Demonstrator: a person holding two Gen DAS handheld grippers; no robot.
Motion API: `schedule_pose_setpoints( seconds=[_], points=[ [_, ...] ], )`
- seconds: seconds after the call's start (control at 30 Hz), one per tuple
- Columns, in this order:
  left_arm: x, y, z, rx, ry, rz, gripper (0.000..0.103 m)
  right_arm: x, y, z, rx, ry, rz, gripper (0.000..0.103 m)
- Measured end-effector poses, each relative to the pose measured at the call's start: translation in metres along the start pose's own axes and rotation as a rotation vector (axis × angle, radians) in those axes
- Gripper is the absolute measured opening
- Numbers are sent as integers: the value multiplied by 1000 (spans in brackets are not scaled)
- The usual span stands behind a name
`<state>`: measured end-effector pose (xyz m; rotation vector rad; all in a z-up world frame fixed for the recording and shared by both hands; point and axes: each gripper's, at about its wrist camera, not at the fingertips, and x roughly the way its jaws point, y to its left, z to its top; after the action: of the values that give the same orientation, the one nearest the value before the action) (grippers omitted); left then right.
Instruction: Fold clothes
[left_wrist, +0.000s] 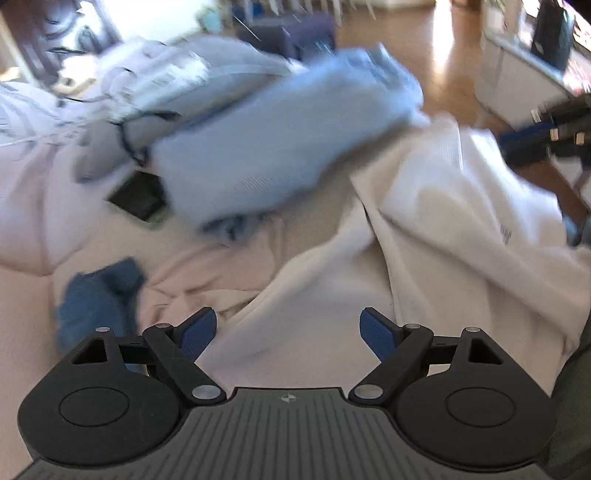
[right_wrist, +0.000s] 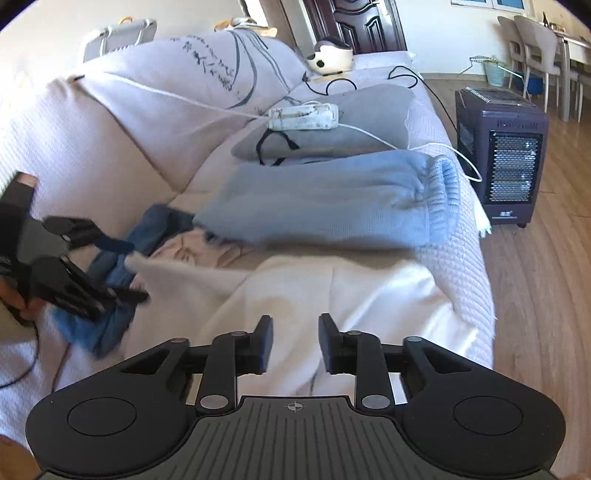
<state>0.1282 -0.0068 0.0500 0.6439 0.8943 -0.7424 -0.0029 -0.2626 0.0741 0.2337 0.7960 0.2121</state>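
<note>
A white garment lies spread and rumpled on the sofa seat. My left gripper hovers over its edge with the jaws wide apart and nothing pinched. In the right wrist view the left gripper sits at the white garment's far-left corner, above a dark blue cloth. My right gripper stands open just above the white fabric, with nothing between its fingers. A folded light blue garment lies just behind the white one. The left wrist view is blurred.
A grey pillow carrying a white power strip and cables lies behind the blue garment. A dark heater stands on the wooden floor past the sofa's edge. A black flat device rests on the seat. Dining chairs stand far right.
</note>
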Motion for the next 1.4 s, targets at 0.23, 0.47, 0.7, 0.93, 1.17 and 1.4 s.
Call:
schedule_pose_setpoints(
  seconds=[0.23, 0.47, 0.7, 0.93, 1.17, 1.4],
  points=[
    [41, 19, 5, -131, 107, -12, 15, 56, -3, 13, -35, 26, -18, 44],
    [17, 48, 5, -285, 66, -21, 16, 66, 5, 15, -10, 25, 104, 4],
    [40, 94, -13, -508, 84, 122, 53, 77, 21, 26, -79, -5, 94, 6],
    [6, 92, -18, -477, 52, 230, 58, 94, 8, 22, -44, 10, 7, 18],
    [-52, 48, -2, -404, -114, 94, 77, 38, 12, 1, -38, 7, 13, 41],
    [-29, -32, 21, -261, -133, -155, 60, -20, 18, -32, -30, 48, 48, 41]
  ],
)
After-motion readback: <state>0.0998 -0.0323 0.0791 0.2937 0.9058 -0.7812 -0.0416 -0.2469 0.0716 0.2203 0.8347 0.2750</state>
